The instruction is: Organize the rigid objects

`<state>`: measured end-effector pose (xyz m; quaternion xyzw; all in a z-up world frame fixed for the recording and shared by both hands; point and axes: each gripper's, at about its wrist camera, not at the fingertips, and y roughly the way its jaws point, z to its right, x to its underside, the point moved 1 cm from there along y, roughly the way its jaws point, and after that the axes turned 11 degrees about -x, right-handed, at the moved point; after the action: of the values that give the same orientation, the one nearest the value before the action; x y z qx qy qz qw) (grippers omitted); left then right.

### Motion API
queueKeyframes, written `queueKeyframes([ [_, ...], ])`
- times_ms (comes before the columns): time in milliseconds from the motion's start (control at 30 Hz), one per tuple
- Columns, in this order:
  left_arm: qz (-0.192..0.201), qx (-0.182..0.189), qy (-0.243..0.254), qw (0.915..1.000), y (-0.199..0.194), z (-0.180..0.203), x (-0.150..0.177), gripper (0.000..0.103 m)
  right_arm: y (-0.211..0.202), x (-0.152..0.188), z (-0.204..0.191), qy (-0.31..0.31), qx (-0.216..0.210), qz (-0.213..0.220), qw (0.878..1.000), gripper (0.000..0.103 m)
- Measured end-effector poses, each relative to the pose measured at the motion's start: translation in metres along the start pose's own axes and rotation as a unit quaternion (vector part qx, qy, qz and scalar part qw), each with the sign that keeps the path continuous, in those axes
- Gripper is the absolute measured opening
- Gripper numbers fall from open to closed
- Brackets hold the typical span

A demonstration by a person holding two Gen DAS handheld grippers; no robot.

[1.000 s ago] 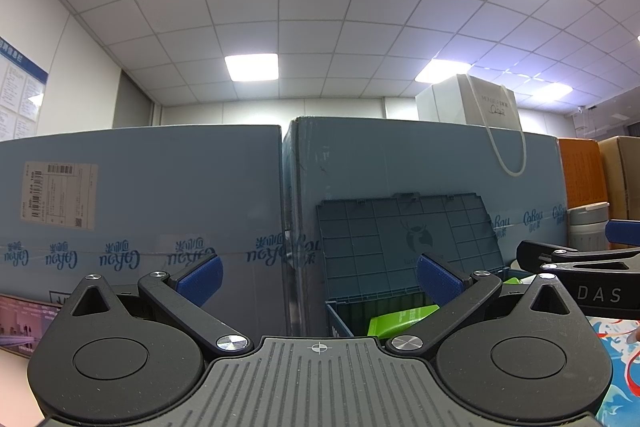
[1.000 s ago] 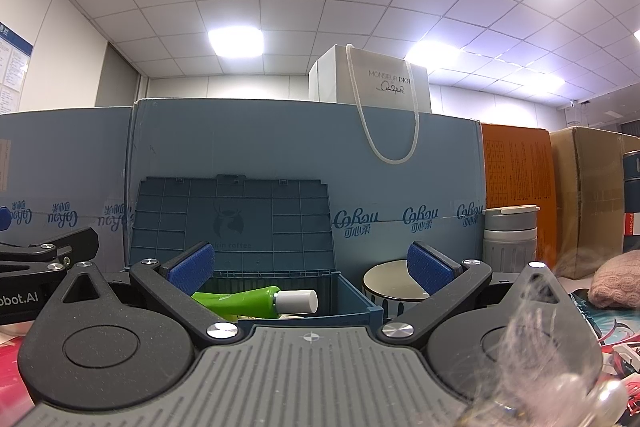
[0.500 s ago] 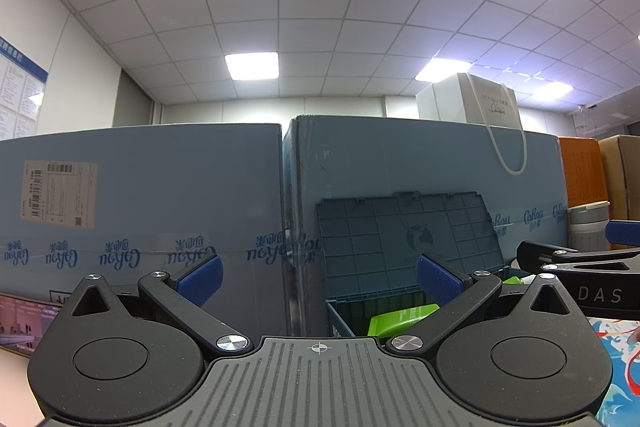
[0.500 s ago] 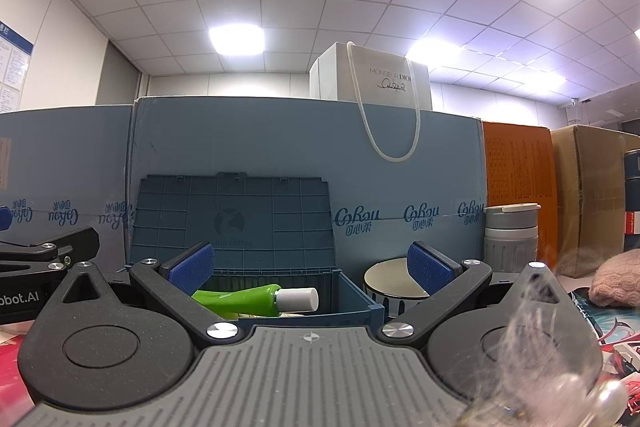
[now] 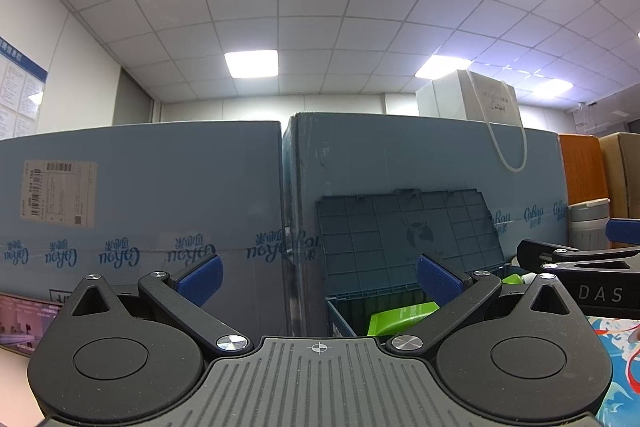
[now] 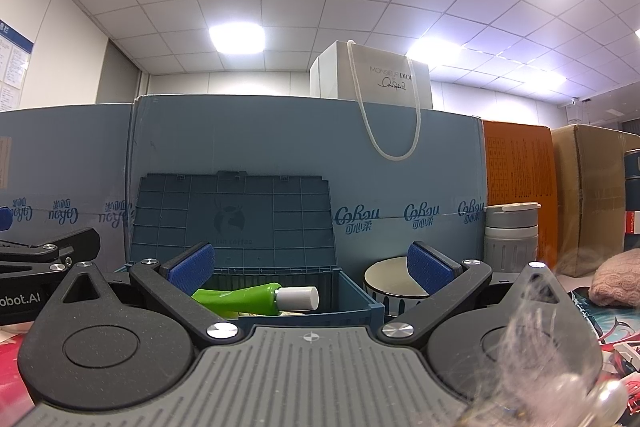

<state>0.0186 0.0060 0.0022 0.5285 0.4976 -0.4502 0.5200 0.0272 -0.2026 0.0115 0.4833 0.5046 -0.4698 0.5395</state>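
Both grippers are waiting low at table height, facing a blue storage crate [image 6: 352, 303] whose ribbed lid [image 6: 236, 219] is standing open against the blue cartons [image 6: 400, 163] behind. The right gripper [image 6: 310, 267] is holding its jaws spread wide with nothing between the blue pads [image 6: 191, 267]; the left gripper [image 5: 318, 273] is likewise gaping wide and carrying nothing. A green tube with a white cap [image 6: 256, 297] is already lying inside the crate, and a green box [image 5: 402, 317] is showing in it from the left view. Just beside the crate, on its right, a round bowl [image 6: 394, 279] is sitting, with a grey lidded cup [image 6: 511, 237] behind it; these appear to be the rigid items not yet stowed. For the next pick, judged from this layout, the right gripper should be rising above the bowl's rim, straddling one wall of it, closing firmly, and lifting clear of the crate wall before lowering in, avoiding the pink knitted item [image 6: 616, 279]
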Motion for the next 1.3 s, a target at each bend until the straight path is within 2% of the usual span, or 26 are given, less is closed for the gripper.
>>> queueKeyframes([
  [1300,-0.003,-0.001,-0.001,1.0000,0.0017,-0.0002,0.0000,0.103,0.0010,-0.0007,-0.0009,0.001,-0.007,-0.009,1.000,0.103],
])
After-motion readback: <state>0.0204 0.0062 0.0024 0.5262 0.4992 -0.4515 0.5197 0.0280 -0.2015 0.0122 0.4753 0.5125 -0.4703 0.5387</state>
